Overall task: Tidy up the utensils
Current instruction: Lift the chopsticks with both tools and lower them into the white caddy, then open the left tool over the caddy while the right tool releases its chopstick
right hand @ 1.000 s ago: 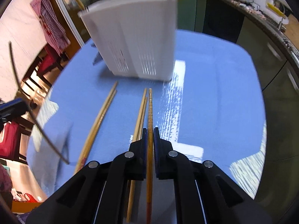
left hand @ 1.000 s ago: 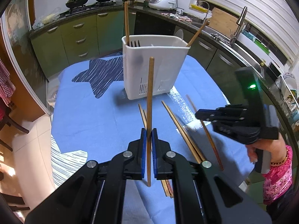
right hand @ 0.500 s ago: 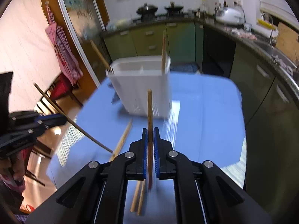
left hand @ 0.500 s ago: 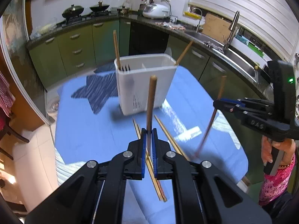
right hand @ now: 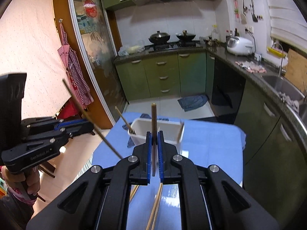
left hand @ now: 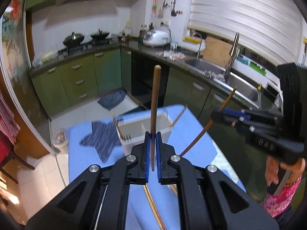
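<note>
Both tongs are clamping a chopstick apiece, the left gripper [left hand: 152, 158] holding one chopstick [left hand: 155, 103] upright and the right gripper [right hand: 154, 158] another chopstick [right hand: 154, 118]; the white holder [left hand: 145, 129] is lying ahead and below both.

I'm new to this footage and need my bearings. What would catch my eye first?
Each hand-held gripper is shut on one wooden chopstick: the left hand-held gripper holds the left chopstick, the right hand-held gripper the right chopstick. Beyond them, a white utensil caddy stands on the blue tablecloth.
</note>
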A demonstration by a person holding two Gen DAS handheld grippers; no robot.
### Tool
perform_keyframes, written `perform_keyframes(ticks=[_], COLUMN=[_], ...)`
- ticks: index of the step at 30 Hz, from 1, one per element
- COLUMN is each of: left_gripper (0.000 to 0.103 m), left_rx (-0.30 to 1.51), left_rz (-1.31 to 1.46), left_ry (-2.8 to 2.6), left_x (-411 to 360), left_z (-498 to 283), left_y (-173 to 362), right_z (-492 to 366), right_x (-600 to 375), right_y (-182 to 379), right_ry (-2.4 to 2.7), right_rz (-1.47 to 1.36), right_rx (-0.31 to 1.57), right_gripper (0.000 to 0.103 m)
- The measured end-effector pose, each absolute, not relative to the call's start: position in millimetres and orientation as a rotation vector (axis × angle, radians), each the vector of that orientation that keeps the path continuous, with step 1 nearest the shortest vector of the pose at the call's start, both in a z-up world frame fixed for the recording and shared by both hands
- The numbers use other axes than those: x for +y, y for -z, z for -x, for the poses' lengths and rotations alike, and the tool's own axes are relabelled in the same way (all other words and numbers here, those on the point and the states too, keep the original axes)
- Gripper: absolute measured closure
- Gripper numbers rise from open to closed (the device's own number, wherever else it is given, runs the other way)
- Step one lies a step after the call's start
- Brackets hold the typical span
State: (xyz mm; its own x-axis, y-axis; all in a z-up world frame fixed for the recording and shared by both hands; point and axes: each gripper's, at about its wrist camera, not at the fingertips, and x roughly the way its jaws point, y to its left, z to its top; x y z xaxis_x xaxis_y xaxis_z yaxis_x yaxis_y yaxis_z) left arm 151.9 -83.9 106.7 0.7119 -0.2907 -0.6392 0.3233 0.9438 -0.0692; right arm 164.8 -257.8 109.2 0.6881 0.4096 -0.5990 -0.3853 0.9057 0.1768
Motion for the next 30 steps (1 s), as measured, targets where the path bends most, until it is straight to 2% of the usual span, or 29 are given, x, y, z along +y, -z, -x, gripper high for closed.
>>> perform_keyframes(ticks=[6,12,17,22,24,26,30], left_gripper=[0.097,0.097,0.097,0.097,0.091,0.069,0.065], left_rx=[0.635,0.616,0.675,0.761,0.766,0.754,0.733], left_rz=[-0.021,-0.032,-0.045,-0.059,-0.062,-0.056,-0.055], left_ry=[0.315,0.246,0.21,0.208,0.207,0.206,0.219], left_x=[-88,-90,-94,-98,-95,-91,-79], left_z=[-179,-216,-249,-263,-259,-249,-220], left_y=[-135,-124,-88,-50,-45,-47,-55], right_z=[-180,-207,-237,-268,-276,-281,-288], right_x=[-251,-247,-244,-233,-229,-225,-217], right_y=[-154,-182,-172,-134,-118,-103,-79], right_ry=[-0.436,-0.41,-0.353,-0.317,-0.314,-0.313,-0.316], right_rz=[-0.049,-0.082,-0.075,-0.062,-0.057,-0.05,-0.031], right_rx=[0.618,0.565,0.581,0.652,0.678,0.694,0.724], right_gripper=[0.096,0.096,0.096,0.096,0.096,0.096,0.096])
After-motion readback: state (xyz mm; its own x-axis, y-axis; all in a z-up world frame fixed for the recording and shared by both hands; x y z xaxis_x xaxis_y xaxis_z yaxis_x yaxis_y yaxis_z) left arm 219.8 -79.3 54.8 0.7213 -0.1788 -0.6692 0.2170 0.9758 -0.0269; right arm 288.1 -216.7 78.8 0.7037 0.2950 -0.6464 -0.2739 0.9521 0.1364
